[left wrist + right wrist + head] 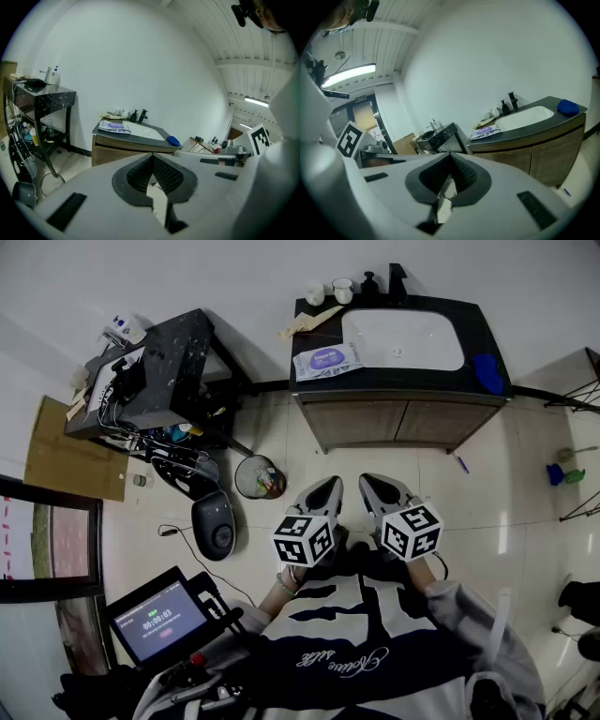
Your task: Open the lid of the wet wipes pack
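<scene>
The wet wipes pack (pixel 327 360), white with a purple label, lies flat on the dark vanity counter (pixel 394 378), left of the white basin (pixel 405 340). Its lid looks shut. The pack also shows far ahead in the left gripper view (pixel 114 126) and in the right gripper view (pixel 486 131). My left gripper (pixel 330 486) and right gripper (pixel 368 482) are held side by side near my body, over the floor and well short of the vanity. Each has its jaws closed tip to tip (pixel 152 154) (pixel 450 153) with nothing between them.
A blue cloth (pixel 487 373) lies at the counter's right end; two cups (pixel 327 289) and a black tap (pixel 397 273) stand at the back. A cluttered black side table (pixel 155 367) stands to the left, with a small bin (pixel 258 476) on the floor. A timer screen (pixel 159 620) is at lower left.
</scene>
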`<action>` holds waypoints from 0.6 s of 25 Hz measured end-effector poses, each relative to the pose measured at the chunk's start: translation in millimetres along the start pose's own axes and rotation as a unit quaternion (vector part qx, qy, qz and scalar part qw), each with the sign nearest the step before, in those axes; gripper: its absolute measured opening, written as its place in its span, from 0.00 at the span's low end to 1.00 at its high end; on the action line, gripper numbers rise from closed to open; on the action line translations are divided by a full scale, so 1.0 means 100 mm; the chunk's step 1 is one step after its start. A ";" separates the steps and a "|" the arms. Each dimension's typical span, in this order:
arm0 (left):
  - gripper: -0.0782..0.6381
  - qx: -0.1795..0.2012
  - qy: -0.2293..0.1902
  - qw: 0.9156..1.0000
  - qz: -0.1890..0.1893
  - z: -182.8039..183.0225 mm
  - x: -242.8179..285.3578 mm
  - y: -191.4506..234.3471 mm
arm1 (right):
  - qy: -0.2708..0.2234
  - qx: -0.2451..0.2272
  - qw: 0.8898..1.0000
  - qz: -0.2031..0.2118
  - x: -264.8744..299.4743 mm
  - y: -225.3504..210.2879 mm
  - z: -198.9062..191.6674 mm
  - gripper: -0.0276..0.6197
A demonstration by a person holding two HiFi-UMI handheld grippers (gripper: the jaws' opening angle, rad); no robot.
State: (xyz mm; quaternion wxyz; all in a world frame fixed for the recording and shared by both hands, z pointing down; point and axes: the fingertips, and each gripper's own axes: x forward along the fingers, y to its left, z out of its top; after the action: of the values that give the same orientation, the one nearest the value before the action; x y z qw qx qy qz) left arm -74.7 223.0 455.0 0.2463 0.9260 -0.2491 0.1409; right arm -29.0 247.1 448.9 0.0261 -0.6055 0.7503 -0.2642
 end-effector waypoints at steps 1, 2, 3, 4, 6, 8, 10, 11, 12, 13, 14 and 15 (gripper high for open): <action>0.11 0.001 0.000 1.000 0.000 0.00 0.01 0.01 | 0.000 0.002 1.000 -0.004 0.00 -0.03 -0.01 0.04; 0.11 0.002 0.000 1.000 0.000 -0.01 0.01 0.01 | -0.001 0.004 1.000 -0.007 0.00 -0.05 -0.02 0.04; 0.11 0.003 0.001 1.000 0.001 -0.02 0.01 0.02 | -0.001 0.005 1.000 -0.010 0.00 -0.07 -0.03 0.04; 0.11 0.003 0.002 1.000 0.002 -0.04 0.00 0.03 | -0.001 0.007 1.000 -0.011 -0.01 -0.08 -0.04 0.04; 0.11 0.003 0.003 1.000 0.004 -0.05 0.01 0.06 | -0.001 0.009 1.000 -0.013 0.00 -0.10 -0.03 0.04; 0.11 0.001 0.006 1.000 0.003 0.03 0.16 0.17 | 0.002 0.011 1.000 -0.016 0.15 -0.20 0.01 0.04; 0.11 -0.002 0.011 1.000 0.000 0.16 0.42 0.37 | 0.011 0.014 1.000 -0.022 0.41 -0.38 0.10 0.04; 0.11 -0.003 0.014 1.000 -0.001 0.24 0.55 0.47 | 0.015 0.013 0.999 -0.027 0.54 -0.47 0.15 0.04; 0.11 -0.004 0.016 1.000 -0.004 0.32 0.68 0.56 | 0.020 0.011 0.999 -0.033 0.67 -0.56 0.20 0.04; 0.11 -0.004 0.017 1.000 -0.007 0.42 0.80 0.65 | 0.022 0.009 0.999 -0.041 0.77 -0.64 0.27 0.04; 0.11 -0.003 0.017 1.000 -0.010 0.52 0.91 0.72 | 0.024 0.006 0.999 -0.048 0.88 -0.71 0.34 0.04; 0.11 -0.002 0.017 1.000 -0.014 0.63 1.01 0.80 | 0.023 0.006 0.998 -0.054 0.98 -0.77 0.42 0.04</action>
State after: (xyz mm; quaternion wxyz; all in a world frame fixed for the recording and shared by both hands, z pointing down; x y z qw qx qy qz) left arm -23.6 90.0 472.1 0.2544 0.9264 -0.2319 0.1525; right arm 29.3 132.0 473.3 -0.0020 -0.6386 0.7155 -0.2832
